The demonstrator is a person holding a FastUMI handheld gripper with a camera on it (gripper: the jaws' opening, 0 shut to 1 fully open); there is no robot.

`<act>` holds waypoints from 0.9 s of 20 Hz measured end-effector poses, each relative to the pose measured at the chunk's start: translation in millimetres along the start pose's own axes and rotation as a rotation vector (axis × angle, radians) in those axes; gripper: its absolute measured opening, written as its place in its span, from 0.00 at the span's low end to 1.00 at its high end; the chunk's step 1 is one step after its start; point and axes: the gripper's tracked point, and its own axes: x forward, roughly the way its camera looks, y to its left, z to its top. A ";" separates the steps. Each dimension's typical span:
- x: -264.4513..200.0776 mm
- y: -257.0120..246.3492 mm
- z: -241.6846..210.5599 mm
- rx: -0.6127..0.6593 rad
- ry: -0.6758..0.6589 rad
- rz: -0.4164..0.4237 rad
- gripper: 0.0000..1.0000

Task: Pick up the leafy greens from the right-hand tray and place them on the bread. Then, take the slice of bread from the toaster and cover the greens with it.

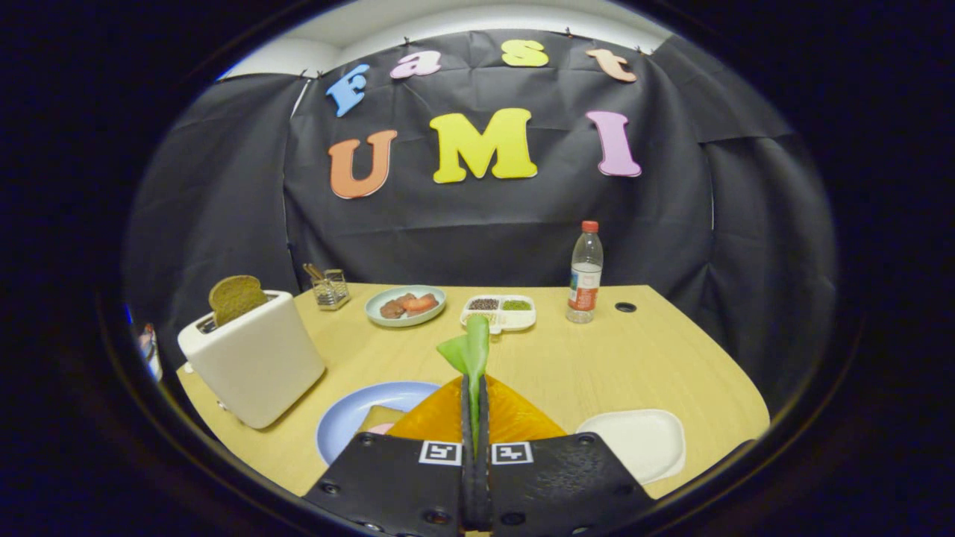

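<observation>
Wooden table [597,358], gripper [474,403] clamped on leafy greens [470,350], blue plate [351,418] just below-left

Gripper [474,403] camera looks forward, low over the table [597,365].

Wooden table [597,358], black cloth wall [746,261]
</observation>
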 end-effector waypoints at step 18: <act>22.7 95.4 -36.4 0.115 0.055 0.107 0.43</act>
